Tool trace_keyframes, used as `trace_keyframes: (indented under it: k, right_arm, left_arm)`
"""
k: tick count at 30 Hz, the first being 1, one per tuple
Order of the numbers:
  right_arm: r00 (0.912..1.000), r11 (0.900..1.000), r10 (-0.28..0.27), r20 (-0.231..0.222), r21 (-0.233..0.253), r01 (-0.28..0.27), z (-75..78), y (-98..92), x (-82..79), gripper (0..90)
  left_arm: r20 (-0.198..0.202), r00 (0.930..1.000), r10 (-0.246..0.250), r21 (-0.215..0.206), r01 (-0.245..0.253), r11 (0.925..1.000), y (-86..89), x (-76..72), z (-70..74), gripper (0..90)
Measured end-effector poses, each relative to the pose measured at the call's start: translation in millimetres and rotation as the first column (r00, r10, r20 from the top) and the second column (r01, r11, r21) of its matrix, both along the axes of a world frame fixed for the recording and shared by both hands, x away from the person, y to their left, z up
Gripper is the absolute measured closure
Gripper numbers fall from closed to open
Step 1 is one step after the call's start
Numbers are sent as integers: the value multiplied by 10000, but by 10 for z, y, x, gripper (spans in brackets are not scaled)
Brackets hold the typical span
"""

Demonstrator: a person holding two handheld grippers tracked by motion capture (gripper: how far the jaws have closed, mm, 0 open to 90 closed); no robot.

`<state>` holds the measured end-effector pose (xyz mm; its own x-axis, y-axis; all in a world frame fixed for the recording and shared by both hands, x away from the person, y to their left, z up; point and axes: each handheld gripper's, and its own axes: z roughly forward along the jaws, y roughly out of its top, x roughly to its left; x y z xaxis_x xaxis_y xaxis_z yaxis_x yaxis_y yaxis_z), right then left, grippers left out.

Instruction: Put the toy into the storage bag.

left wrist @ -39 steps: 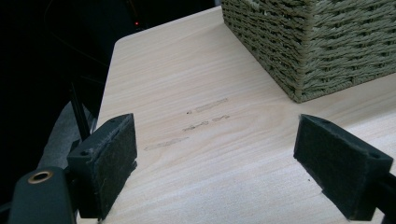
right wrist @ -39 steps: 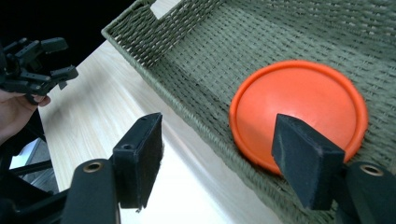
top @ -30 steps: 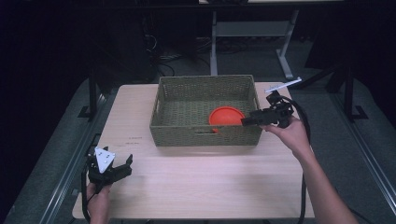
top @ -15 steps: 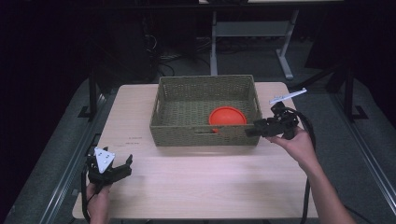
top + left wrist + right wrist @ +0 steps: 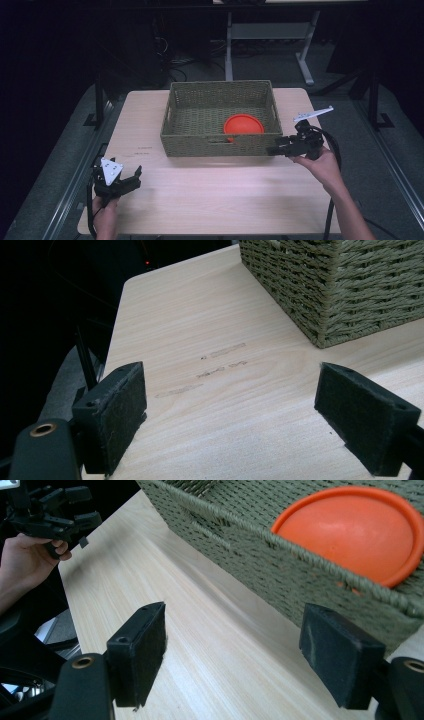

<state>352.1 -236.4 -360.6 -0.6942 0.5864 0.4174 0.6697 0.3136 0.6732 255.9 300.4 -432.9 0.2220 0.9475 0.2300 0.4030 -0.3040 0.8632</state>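
At the near left corner of the pale wooden table (image 5: 210, 190), the left gripper (image 5: 131, 181) sits low over the tabletop in the person's left hand (image 5: 104, 216), its grey three-cornered plate (image 5: 110, 169) on top. In the left gripper view its two black padded jaws stand wide apart with nothing but bare wood between them, and some faint dark smudges (image 5: 220, 362) mark the table just beyond, short of the near left corner of the woven basket (image 5: 340, 285). The basket (image 5: 220, 120) stands at the middle of the table toward the far edge, an olive-green wicker box with a handle slot in its near wall. Inside it, toward its near right corner, the orange plate (image 5: 243, 125) leans on the near wall; in the right gripper view the plate (image 5: 350, 530) shows above the basket's rim. To the right, the right gripper (image 5: 272, 150) is held in the person's right hand (image 5: 322, 167) just beside the basket's near right corner, outside it and apart from the plate, pointing left along the near wall. Its jaws are spread wide and empty over the tabletop, and its black cable (image 5: 334, 150) loops back past the wrist.
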Motion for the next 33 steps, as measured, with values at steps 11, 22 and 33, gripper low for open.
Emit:
trace_keyframes:
  k: [11,22,33]
  right_arm:
    - [9992,9997,-226,-337,125,230,-199,-106,-40,253]
    - [9971,9990,-416,-630,134,425,-378,-219,-103,250]
    - [9952,9979,-545,-813,308,572,-553,-346,-173,249]
  left_arm:
    - [19,10000,-37,66,37,10000,-9,0,-3,128]
    - [25,10000,-34,63,34,10000,-11,-1,-4,128]
    - [-34,10000,-59,96,60,9999,-20,4,-9,128]
